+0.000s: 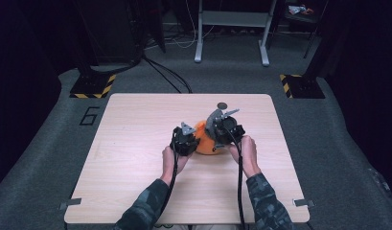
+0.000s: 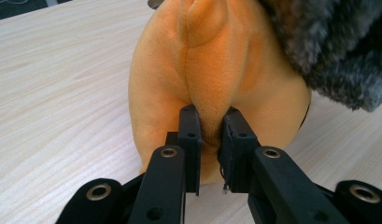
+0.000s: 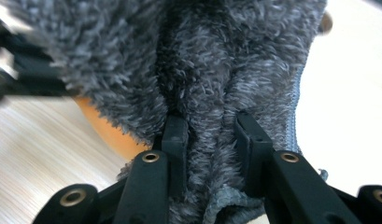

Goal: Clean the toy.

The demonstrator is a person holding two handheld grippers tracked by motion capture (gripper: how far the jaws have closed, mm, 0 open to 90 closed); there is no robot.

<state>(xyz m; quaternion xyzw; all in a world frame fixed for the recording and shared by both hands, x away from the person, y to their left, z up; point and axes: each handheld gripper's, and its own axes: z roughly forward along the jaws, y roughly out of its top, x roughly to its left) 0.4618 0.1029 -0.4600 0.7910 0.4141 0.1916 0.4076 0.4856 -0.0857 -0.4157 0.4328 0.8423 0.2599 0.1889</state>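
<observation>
An orange plush toy [image 1: 204, 140] lies at the middle of the wooden table [image 1: 136, 143], partly covered by a grey fuzzy fabric cover [image 3: 202, 60] with a zip edge. In the left gripper view my left gripper [image 2: 211, 135] is shut on a fold of the orange plush [image 2: 212, 70]. In the right gripper view my right gripper [image 3: 207, 135] is shut on a bunch of the grey fuzzy cover, with orange plush [image 3: 104, 130] showing under it. In the high view the left gripper [image 1: 185, 139] sits left of the toy and the right gripper [image 1: 224, 127] right of it.
A small dark round disc [image 1: 222, 106] lies on the table just behind the toy. Two metal clips [image 1: 70, 203] sit at the table's near corners. Beyond the table are a white frame's legs [image 1: 232, 33] and stands with yellow-black striped bases [image 1: 94, 85].
</observation>
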